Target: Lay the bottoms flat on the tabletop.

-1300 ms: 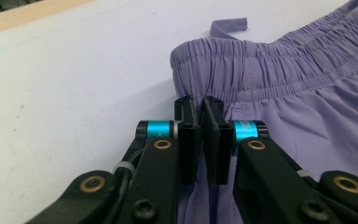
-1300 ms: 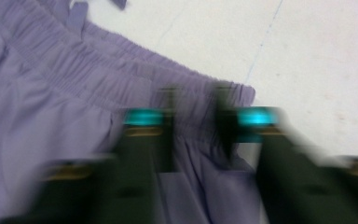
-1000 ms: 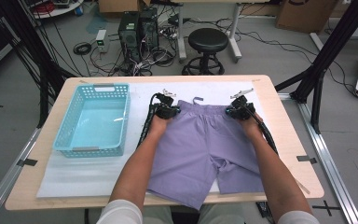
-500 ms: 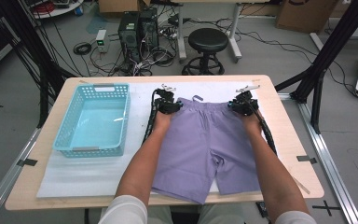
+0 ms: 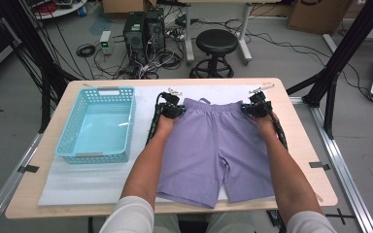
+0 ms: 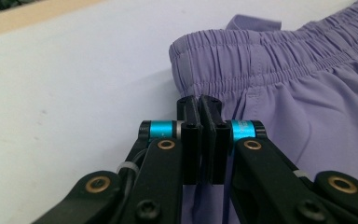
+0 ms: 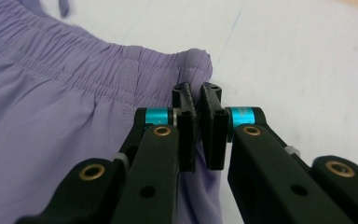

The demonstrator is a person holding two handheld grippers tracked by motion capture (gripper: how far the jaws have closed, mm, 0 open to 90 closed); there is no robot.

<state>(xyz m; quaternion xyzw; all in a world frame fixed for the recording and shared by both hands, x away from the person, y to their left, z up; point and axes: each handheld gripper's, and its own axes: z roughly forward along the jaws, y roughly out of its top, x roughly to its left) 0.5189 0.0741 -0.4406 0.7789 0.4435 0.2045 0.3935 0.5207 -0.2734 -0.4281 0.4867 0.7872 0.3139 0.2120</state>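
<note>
Purple shorts (image 5: 213,145) lie flat on the white sheet, waistband toward the far edge. My left gripper (image 5: 171,108) sits at the waistband's left corner and my right gripper (image 5: 257,106) at its right corner. In the left gripper view the left gripper (image 6: 199,100) has just closed its jaws. They are pressed together on the shorts' (image 6: 307,93) side edge just below the gathered waistband. In the right gripper view the right gripper (image 7: 196,88) has also just closed. It pinches the edge of the shorts (image 7: 51,93) under the waistband corner.
A light blue plastic basket (image 5: 97,90) stands on the left of the table (image 5: 301,145). A white sheet (image 5: 87,179) covers most of the tabletop. Behind the table stand a stool (image 5: 216,43), computer cases and cables on the floor.
The right gripper has shifted a little outward and toward the far edge. The waistband now lies straighter between the two grippers. The left gripper has hardly moved.
</note>
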